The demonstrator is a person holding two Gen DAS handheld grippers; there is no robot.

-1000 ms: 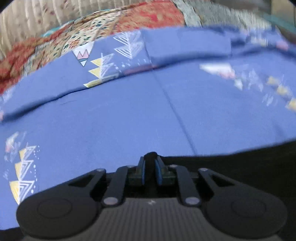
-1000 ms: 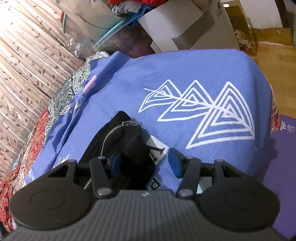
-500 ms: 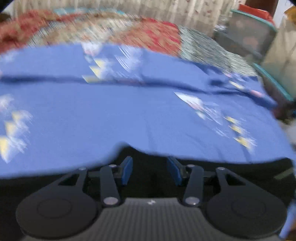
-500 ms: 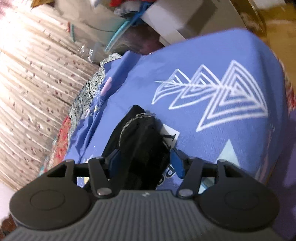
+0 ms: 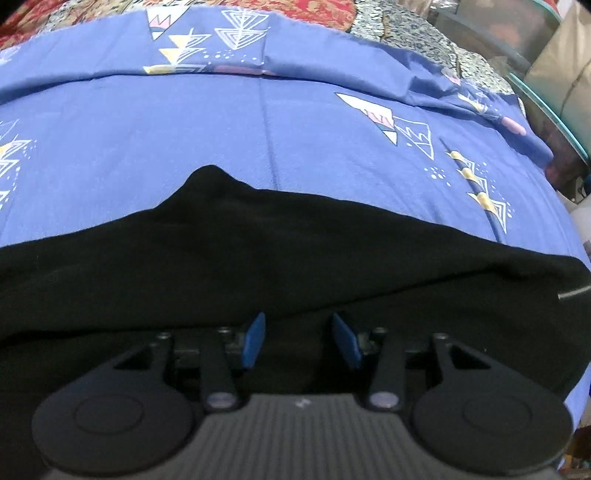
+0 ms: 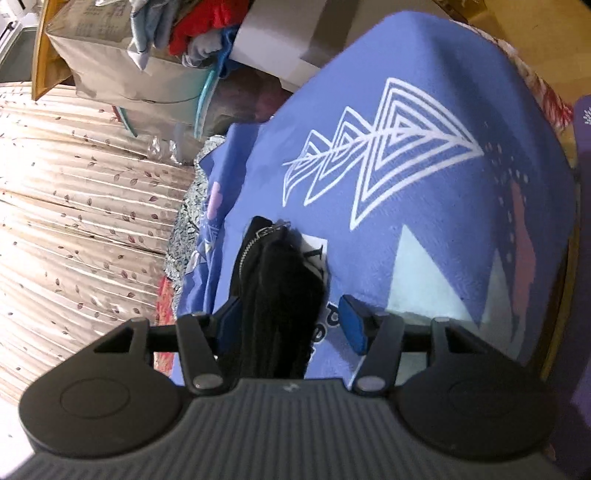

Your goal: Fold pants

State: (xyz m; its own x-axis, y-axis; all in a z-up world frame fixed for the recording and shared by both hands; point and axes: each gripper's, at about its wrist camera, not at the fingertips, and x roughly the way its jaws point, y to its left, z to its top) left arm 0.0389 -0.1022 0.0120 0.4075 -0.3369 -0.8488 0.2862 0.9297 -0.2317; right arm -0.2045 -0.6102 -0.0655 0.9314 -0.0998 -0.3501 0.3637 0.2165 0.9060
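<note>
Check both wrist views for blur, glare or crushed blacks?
Left wrist: sharp, heavy fisheye bowing of the blue sheet; the black pants are crushed to near-featureless black. Right wrist: curtain glares bright at left; pants zipper stays legible, fabric detail mostly lost.

A lived-in bedroom: patterned blue bedsheet (image 5: 184,140), leaf-print curtain (image 6: 74,206), and boxes heaped with clothes (image 6: 173,33).

The black pants (image 5: 258,258) run past both side edges; their folds hide the right hand-held gripper's (image 6: 291,325) left fingertip.
</note>
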